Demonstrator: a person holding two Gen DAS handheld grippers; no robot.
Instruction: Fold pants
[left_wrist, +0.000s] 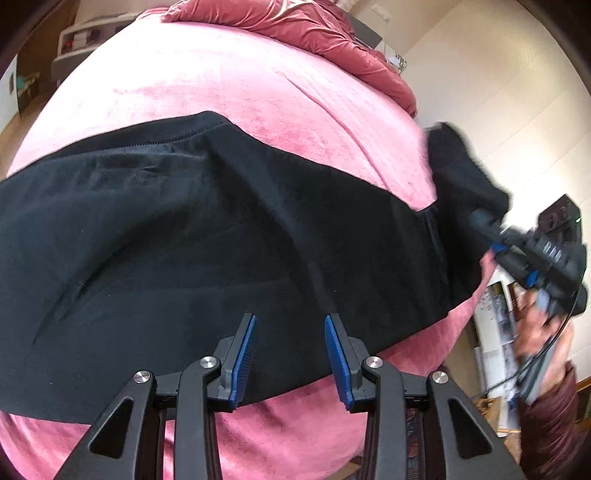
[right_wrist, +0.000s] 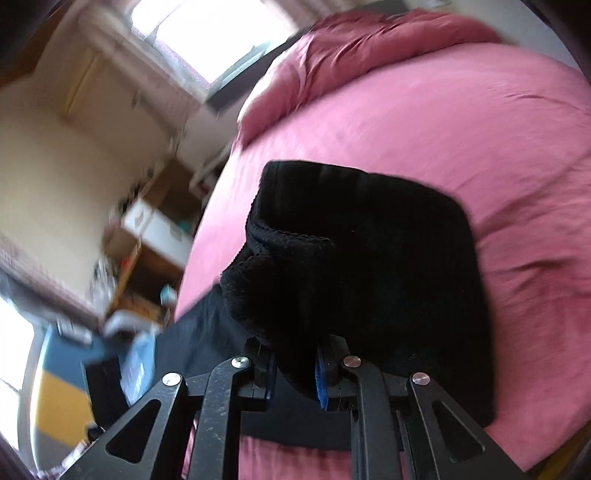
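Black pants (left_wrist: 192, 236) spread mid-frame over pink bed (left_wrist: 229, 88) — left gripper (left_wrist: 290, 354) apart, lower centre; right gripper (right_wrist: 295, 369) clamped on ribbed cuff (right_wrist: 295, 236).

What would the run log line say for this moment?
fold pants | left gripper open above pants | right gripper shut on ribbed end | bed

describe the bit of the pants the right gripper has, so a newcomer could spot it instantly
Start at the pink bed cover, where the black pants lie spread across it. Follow them to their right end, lifted off the cover: that is the ribbed cuff, clamped in the right gripper. Its knitted ridges set it apart from the smooth fabric beside it; the left gripper is open, holding nothing.
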